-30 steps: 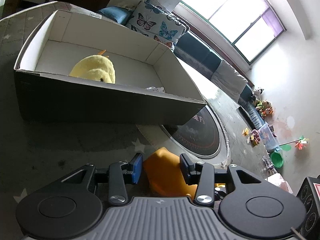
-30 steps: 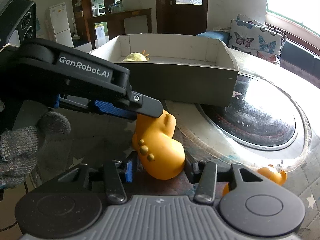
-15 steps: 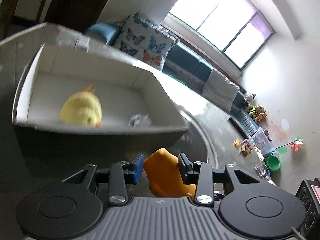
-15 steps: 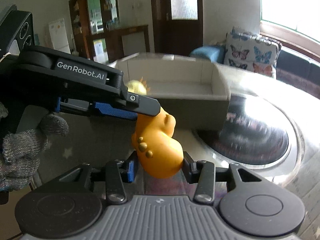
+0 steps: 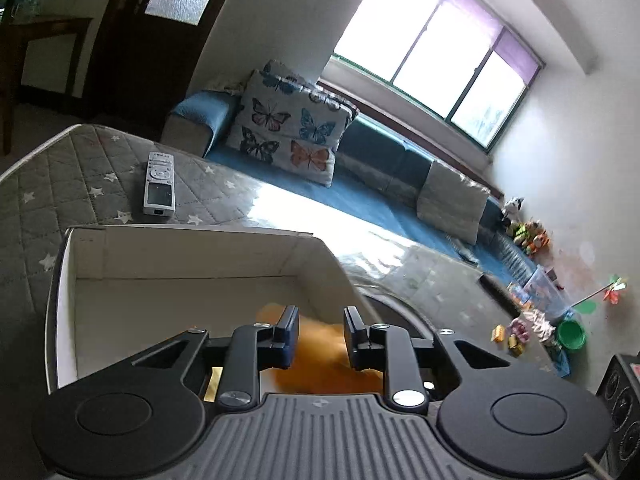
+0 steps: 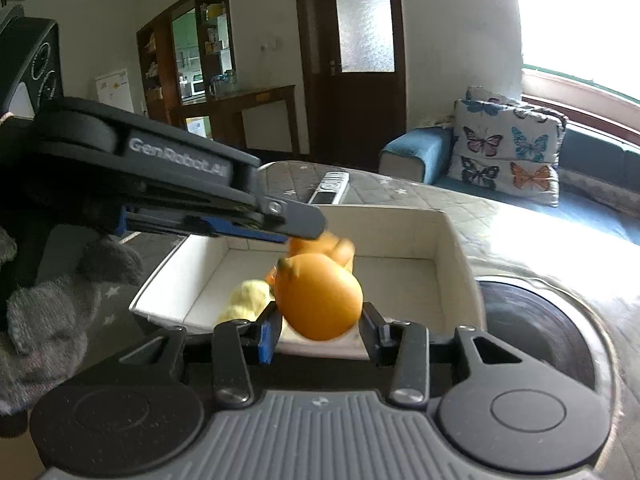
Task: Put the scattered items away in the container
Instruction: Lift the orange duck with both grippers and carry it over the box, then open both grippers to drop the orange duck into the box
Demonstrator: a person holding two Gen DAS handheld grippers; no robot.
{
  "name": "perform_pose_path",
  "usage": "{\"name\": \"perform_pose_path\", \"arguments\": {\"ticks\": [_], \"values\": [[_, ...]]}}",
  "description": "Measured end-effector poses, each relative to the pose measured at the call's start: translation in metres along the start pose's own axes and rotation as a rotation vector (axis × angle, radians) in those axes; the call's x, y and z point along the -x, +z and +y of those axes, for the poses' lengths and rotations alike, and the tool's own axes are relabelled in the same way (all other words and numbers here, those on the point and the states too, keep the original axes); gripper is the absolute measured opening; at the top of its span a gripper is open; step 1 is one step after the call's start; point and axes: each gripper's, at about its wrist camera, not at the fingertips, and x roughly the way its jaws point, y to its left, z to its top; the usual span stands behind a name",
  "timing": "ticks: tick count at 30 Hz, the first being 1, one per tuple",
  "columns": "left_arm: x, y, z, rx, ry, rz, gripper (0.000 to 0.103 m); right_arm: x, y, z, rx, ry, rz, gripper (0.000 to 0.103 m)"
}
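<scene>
An orange rubber toy (image 6: 320, 300) hangs over the open white box (image 6: 448, 264). Both grippers grip it. My right gripper (image 6: 318, 334) is shut on its rounded lower end. My left gripper (image 5: 320, 334) is shut on its other end, where the toy (image 5: 320, 360) looks blurred between the pads. In the right wrist view the left gripper's fingers (image 6: 288, 220) reach in from the left above the toy. A yellow plush chick (image 6: 248, 300) lies in the box below, partly hidden. The box rim (image 5: 192, 230) lies just beyond my left gripper.
A silver remote control (image 5: 159, 189) lies on the grey star-patterned table cover (image 5: 60, 184) behind the box. A round black hob (image 6: 532, 336) sits to the right of the box. A butterfly cushion (image 5: 292, 144) and sofa stand beyond the table.
Both grippers have lifted the orange toy off the table and carried it up and forward, from in front of the box wall to above the box's inside.
</scene>
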Motion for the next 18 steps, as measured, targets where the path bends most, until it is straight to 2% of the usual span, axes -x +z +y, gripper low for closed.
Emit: {"name": "perform_pose_path", "arguments": {"ticks": [2, 6, 13, 18], "values": [[-0.012, 0.002, 0.006, -0.001, 0.015, 0.018, 0.025, -0.016, 0.002, -0.002, -0.012, 0.014, 0.019, 0.023], [-0.026, 0.005, 0.019, 0.020, 0.007, 0.035, 0.027, -0.037, 0.005, -0.006, -0.013, 0.001, 0.044, 0.023], [-0.026, 0.006, 0.022, 0.026, -0.007, 0.033, 0.028, -0.036, 0.010, -0.009, 0.002, 0.001, 0.037, 0.024], [-0.019, 0.005, 0.022, 0.033, 0.020, 0.026, 0.028, -0.027, 0.008, -0.004, 0.010, -0.007, 0.030, 0.032]]}}
